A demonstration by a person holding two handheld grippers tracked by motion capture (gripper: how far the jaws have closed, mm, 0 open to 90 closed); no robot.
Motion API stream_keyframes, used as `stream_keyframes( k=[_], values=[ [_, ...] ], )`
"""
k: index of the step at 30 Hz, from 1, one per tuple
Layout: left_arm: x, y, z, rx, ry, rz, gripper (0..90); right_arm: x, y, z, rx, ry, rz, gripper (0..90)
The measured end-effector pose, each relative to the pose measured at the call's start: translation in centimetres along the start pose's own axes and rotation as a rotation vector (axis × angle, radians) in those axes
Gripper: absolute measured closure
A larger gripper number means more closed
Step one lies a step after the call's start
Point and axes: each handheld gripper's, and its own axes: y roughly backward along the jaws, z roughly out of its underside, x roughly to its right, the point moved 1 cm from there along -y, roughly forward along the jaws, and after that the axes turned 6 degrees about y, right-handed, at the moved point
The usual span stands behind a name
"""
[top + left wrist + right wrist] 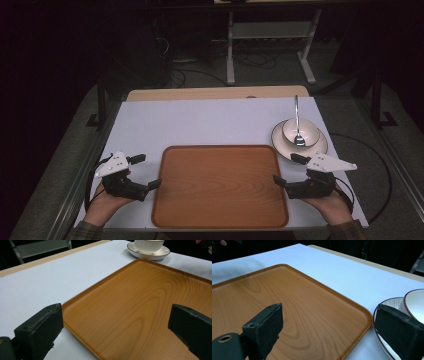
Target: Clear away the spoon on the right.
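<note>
Though seemingly untouched, wooden tray [220, 187] between both grippers' spread, empty fingers [40, 330].

The person's 2 forearms enter the high view from the bottom edge, 1 at each side, sleeves just showing at the wrists. The left hand [102, 205] grips the left gripper [148, 171] from below, palm turned inward, the jaws pointing toward the middle of the table. Its 2 black jaws stand wide apart in the left gripper view, nothing between the pads. The right hand [330, 204] mirrors this pose, holding the right gripper [286, 169] with jaws aimed inward and slightly forward. Those jaws also stand wide apart, pads free. Both grippers carry a grey three-cornered plate on top and sit at about the same height.
</note>
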Motion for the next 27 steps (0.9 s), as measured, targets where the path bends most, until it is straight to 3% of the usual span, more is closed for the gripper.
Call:
stream_keyframes(
  k=[10,27],
  values=[
    [-0.1,0.1,0.1,0.001,0.005,-0.003,0.0,0.4,-0.4,-0.4,-0.017,-0.001,-0.001,7.7],
    [-0.2,0.4,0.2,0.002,-0.001,-0.022,0.0,2.3,-1.1,-1.5,-0.055,-0.010,0.015,12.0]
  ],
)
